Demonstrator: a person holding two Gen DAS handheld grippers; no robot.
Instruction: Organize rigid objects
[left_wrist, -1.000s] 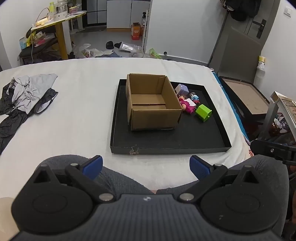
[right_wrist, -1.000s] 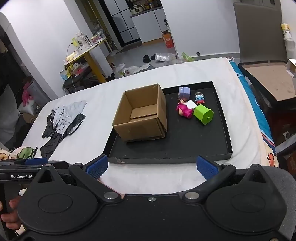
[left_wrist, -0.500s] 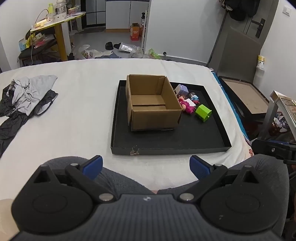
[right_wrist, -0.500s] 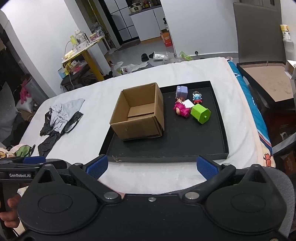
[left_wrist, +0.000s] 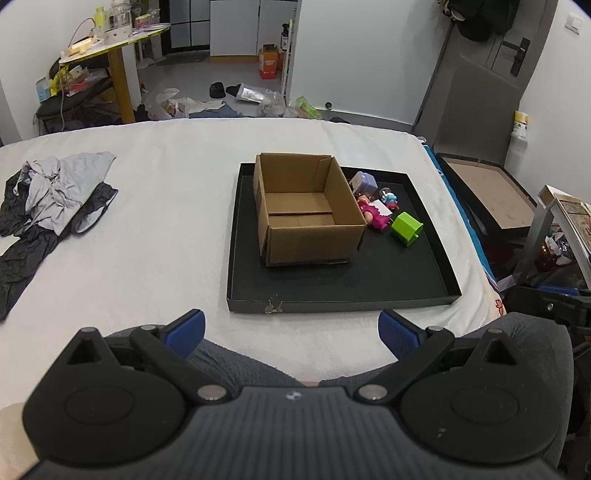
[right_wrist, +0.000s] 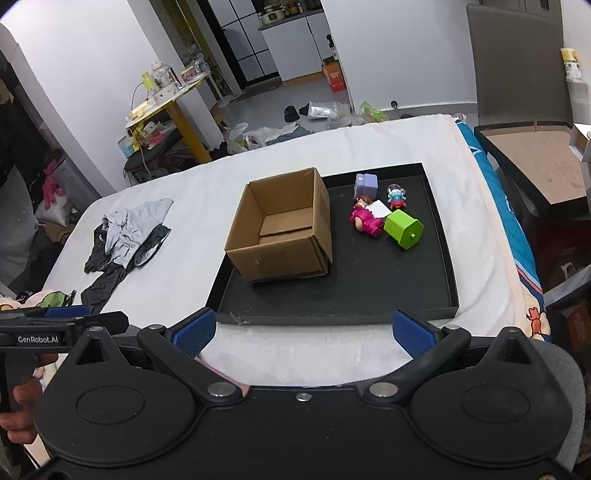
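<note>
- The bed (left_wrist: 155, 206), covered in a white sheet, carries everything; a heap of grey and black clothes (left_wrist: 55, 192) lies on its left part, well apart from the tray.
- A black tray (right_wrist: 413, 288) sits on the right part of the bed, its near rim chipped at one spot.
- An open cardboard box (right_wrist: 280, 225) stands upright in the left half of the tray, nothing inside it.
- The left gripper (left_wrist: 291, 330) is held low over the person's grey-clad knees, short of the tray; its jaws are spread wide with nothing between them.
- The right gripper (right_wrist: 303, 330) hovers at the near rim of the tray, jaws likewise spread wide and bare.
- A green block (right_wrist: 403, 229) lies tipped on the tray floor, right of the box.
- A pink doll (right_wrist: 364, 218) lies on its side just beside the green block, with a white card (right_wrist: 380, 208) touching it.
- A lilac block (right_wrist: 366, 184) stands near the tray's far rim.
- A small blue-and-red figure (right_wrist: 396, 195) stands upright beside it.
</note>
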